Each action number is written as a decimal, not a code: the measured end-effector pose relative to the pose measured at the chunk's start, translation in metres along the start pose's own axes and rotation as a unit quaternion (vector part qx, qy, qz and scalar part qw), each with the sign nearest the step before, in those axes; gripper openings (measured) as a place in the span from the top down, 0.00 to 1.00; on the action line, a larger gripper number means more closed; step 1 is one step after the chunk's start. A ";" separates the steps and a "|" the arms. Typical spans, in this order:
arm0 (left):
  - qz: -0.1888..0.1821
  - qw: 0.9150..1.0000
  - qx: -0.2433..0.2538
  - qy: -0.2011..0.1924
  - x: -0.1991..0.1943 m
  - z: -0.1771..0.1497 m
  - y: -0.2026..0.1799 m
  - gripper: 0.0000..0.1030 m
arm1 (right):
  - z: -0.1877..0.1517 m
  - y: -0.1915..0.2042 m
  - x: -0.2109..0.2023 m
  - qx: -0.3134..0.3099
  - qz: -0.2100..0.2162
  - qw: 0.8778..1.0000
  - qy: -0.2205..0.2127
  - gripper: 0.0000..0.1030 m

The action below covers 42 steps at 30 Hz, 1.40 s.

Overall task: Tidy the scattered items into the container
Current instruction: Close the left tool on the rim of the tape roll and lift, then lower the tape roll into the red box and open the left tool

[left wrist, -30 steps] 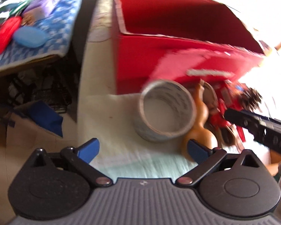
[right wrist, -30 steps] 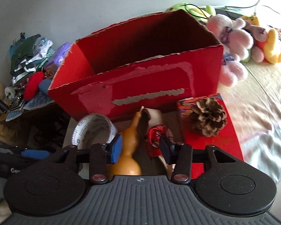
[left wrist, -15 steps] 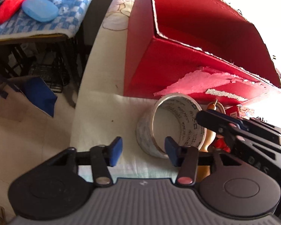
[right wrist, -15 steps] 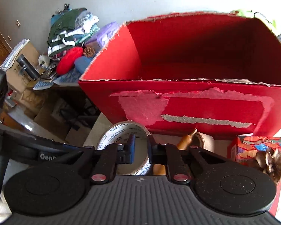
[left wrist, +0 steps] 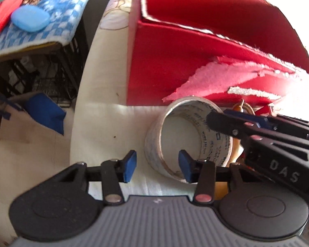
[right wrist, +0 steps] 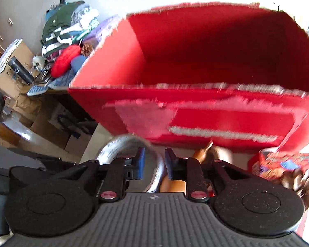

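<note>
here we find the tape roll (left wrist: 187,142) lying on the pale cloth (left wrist: 105,135) just in front of the red box (left wrist: 175,65), with both tools set on its rim from opposite sides; we judge this a two-sided hold, meant to keep the hollow ring level as it goes over the box wall. a gourd (right wrist: 173,183) lies touching the roll, and a pinecone (right wrist: 298,185) sits farther right, both not yet in the box.

the left gripper (left wrist: 157,165) stands partly open, its jaws having closed from wide. one blue pad (left wrist: 185,165) sits inside the ring, the other outside, the near wall between them. we see a gap at the outer pad, so no firm grip is confirmed.

the right gripper (right wrist: 153,164) is narrow, its jaws having lately eased slightly, and straddles the far wall of the roll. the picture is blurred, yet the pads appear pressed on that wall.
</note>
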<state>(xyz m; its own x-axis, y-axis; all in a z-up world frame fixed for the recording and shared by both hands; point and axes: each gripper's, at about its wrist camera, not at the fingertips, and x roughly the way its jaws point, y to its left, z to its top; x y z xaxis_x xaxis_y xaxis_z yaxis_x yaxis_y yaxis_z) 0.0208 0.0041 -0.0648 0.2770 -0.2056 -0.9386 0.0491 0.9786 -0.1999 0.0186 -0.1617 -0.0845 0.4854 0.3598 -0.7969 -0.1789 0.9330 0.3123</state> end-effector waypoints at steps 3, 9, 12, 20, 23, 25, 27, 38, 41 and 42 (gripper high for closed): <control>0.000 1.000 0.014 -0.004 0.001 -0.001 -0.001 0.71 | -0.004 0.000 0.001 0.007 -0.002 1.000 0.000 0.90; 0.034 0.996 0.067 -0.050 -0.021 -0.008 -0.010 0.84 | -0.010 0.020 -0.020 -0.036 -0.002 0.998 -0.051 0.90; 0.038 0.991 0.085 -0.092 -0.049 -0.016 -0.009 0.85 | -0.012 0.029 -0.038 -0.061 0.009 0.994 -0.089 0.90; 0.015 0.965 0.098 -0.241 -0.137 -0.019 -0.006 0.86 | -0.009 0.042 -0.102 -0.105 0.069 0.963 -0.237 0.87; 0.012 0.955 0.109 -0.274 -0.143 0.010 -0.020 0.86 | 0.005 0.032 -0.110 -0.092 0.055 0.955 -0.275 0.88; 0.016 0.953 0.117 -0.279 -0.132 0.033 -0.030 0.86 | 0.019 0.021 -0.106 -0.074 0.040 0.955 -0.285 0.88; 0.022 0.957 0.118 -0.262 -0.113 0.054 -0.041 0.86 | 0.033 0.004 -0.096 -0.044 0.026 0.960 -0.275 0.89; 0.076 0.993 0.043 -0.084 0.008 0.162 -0.046 0.92 | 0.120 -0.054 0.007 0.024 -0.005 0.998 -0.054 0.90; 0.099 0.992 0.028 -0.068 0.021 0.174 -0.047 0.88 | 0.133 -0.065 0.026 0.041 0.001 0.999 0.008 0.91; 0.104 0.992 0.022 -0.066 0.025 0.177 -0.046 0.87 | 0.135 -0.068 0.031 0.045 0.003 0.999 0.024 0.92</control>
<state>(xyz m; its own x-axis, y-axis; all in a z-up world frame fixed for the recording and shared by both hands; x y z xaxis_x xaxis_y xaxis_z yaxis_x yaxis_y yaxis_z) 0.1956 -0.0442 -0.0290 0.4079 0.0000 -0.9130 0.0189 0.9998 0.0084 0.1617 -0.2154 -0.0607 0.4430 0.3676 -0.8177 -0.1032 0.9269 0.3607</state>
